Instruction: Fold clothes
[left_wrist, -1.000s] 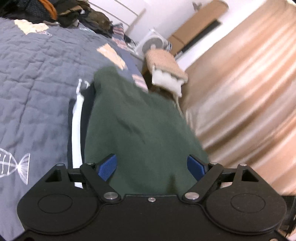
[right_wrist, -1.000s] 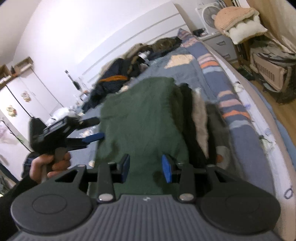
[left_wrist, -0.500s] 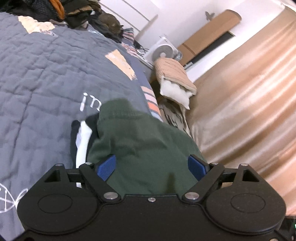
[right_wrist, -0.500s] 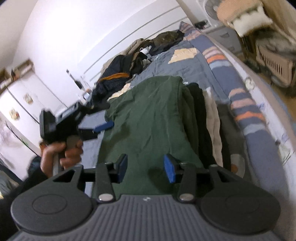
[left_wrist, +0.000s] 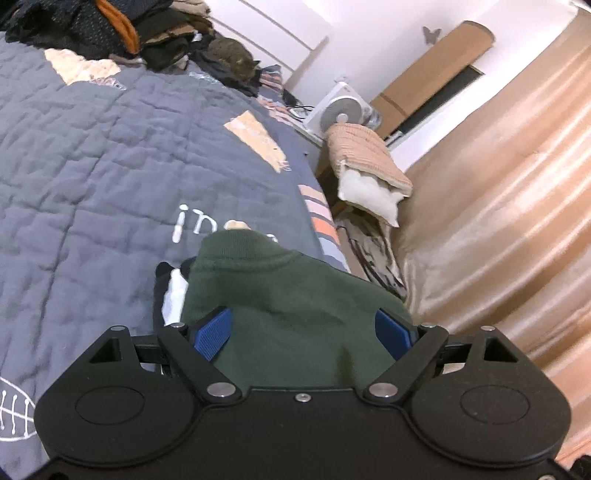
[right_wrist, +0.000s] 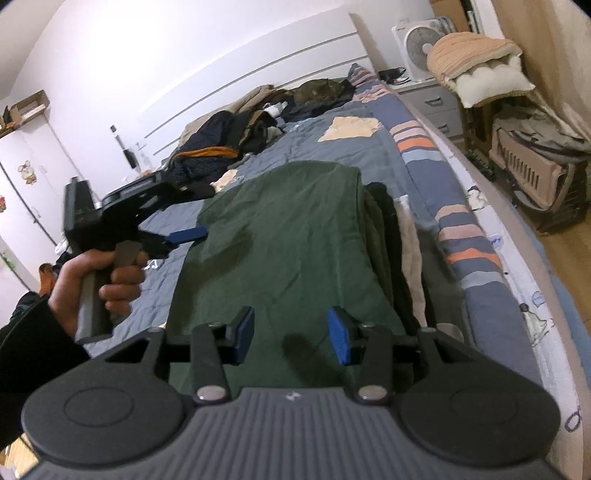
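Observation:
A folded dark green garment (right_wrist: 295, 251) lies on top of a stack of folded clothes (right_wrist: 399, 254) on the blue quilt. In the left wrist view the green garment (left_wrist: 295, 306) fills the space under my left gripper (left_wrist: 304, 330), which is open and empty above its near edge. My right gripper (right_wrist: 291, 334) is open and empty just above the garment's near end. In the right wrist view the left gripper (right_wrist: 184, 234) is held by a hand at the garment's left edge.
The blue quilted bed (left_wrist: 92, 155) stretches away, with a heap of unfolded clothes (right_wrist: 251, 122) by the headboard. A fan (right_wrist: 419, 46), a pillow pile (right_wrist: 480, 70) and a crate (right_wrist: 532, 166) stand right of the bed. A tan curtain (left_wrist: 498, 203) hangs beyond.
The left gripper has pulled back and tilted up from the green garment, so less of it shows in its view. The right gripper has stayed over the garment's near end, still open.

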